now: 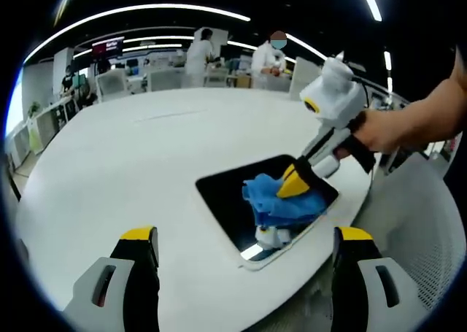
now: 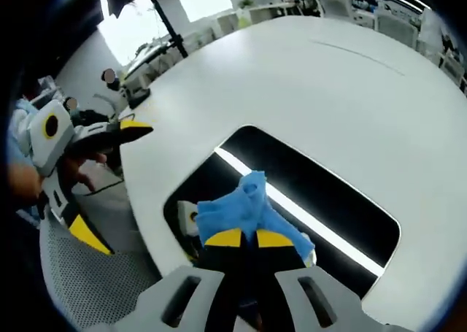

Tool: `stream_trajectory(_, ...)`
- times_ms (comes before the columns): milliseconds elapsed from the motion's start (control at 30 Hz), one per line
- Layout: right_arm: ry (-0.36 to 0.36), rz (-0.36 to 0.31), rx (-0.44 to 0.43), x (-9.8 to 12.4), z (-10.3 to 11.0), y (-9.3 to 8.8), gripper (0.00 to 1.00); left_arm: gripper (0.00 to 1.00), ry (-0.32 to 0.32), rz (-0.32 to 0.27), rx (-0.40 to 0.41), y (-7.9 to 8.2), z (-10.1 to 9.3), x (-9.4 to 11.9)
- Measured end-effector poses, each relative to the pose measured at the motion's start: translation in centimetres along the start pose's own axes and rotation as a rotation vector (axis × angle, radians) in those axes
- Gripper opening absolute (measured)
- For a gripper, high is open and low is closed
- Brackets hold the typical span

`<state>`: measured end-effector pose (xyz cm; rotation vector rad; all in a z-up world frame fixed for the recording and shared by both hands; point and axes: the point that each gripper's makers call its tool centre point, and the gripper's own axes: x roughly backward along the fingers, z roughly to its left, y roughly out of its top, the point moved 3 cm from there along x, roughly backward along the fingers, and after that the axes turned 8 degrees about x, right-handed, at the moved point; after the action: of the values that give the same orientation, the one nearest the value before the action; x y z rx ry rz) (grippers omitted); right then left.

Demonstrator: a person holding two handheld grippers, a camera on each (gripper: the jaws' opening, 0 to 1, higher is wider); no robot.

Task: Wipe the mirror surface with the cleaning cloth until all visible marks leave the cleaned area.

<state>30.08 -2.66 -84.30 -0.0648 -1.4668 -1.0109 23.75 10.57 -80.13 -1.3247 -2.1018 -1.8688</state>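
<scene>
A dark rectangular mirror (image 1: 226,193) (image 2: 321,190) lies flat on the white table (image 1: 146,149), near its edge. A blue cleaning cloth (image 1: 273,199) (image 2: 244,208) rests bunched on the mirror. In the left gripper view my right gripper (image 1: 293,182) comes in from the right with a hand on it, its yellow tips shut on the cloth. In its own view the right gripper (image 2: 241,238) pinches the cloth against the glass. My left gripper (image 1: 244,237) is held open above the table edge, nothing between its jaws, and appears at the left (image 2: 109,135) in the right gripper view.
The mirror reflects a bright ceiling light strip (image 2: 306,219). A mesh chair seat (image 1: 416,222) (image 2: 87,273) sits beside the table edge. Two people in white coats (image 1: 266,55) stand at desks beyond the far side of the table.
</scene>
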Motion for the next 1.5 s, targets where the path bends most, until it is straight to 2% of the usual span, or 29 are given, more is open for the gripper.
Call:
stream_trajectory(333, -0.024, 0.007, 0.01, -0.7, -2.3, 2.0, 0.0, 1.0, 0.009, -0.001, 0.005, 0.0, 0.2, 0.0)
stream_trajectory(733, -0.048, 0.009, -0.034, -1.4, -5.1, 4.1, 0.0, 1.0, 0.019, -0.007, 0.013, 0.0, 0.4, 0.1)
stream_trajectory(1167, -0.045, 0.004, -0.021, -1.1, -5.3, 3.7, 0.0, 1.0, 0.019, 0.0, 0.008, 0.0, 0.3, 0.1)
stream_trajectory(1500, -0.068, 0.012, -0.026, 0.0, -6.6, 2.4, 0.0, 1.0, 0.016, 0.003, 0.005, 0.0, 0.3, 0.1)
